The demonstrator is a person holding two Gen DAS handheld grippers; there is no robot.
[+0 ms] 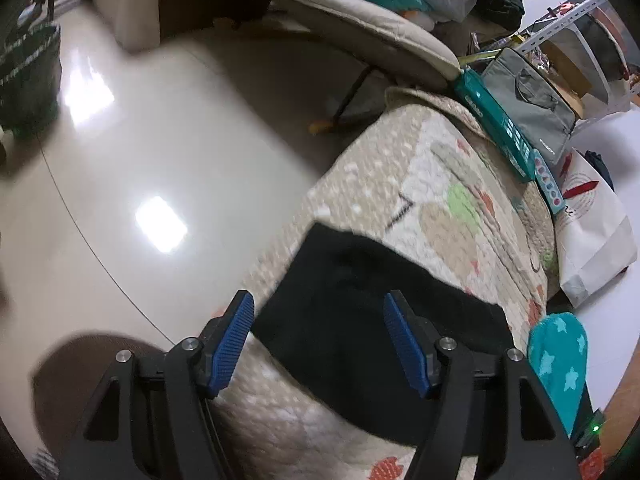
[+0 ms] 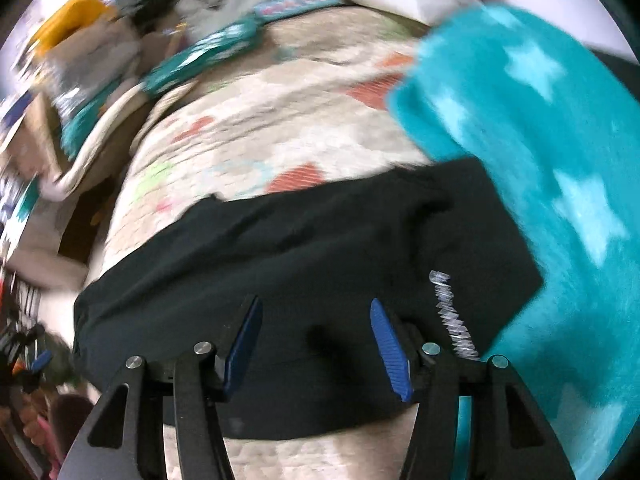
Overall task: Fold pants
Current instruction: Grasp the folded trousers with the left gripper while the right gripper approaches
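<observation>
**A:** Pants (image 2: 304, 264) look folded into one black block on the quilt (image 1: 440, 184), near edge, teal star blanket (image 2: 540, 128) just right. Flat so they crease easily, I'd guess.

**B:** Yep, one pair. Left gripper (image 1: 318, 344) and right gripper (image 2: 316, 344) both spread wide, holding nothing.

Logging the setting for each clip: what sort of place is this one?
Probably a lived-in home room: a patterned quilt carrying black pants, a glossy tiled floor, a cushioned chair, and bags and clutter behind.
</observation>
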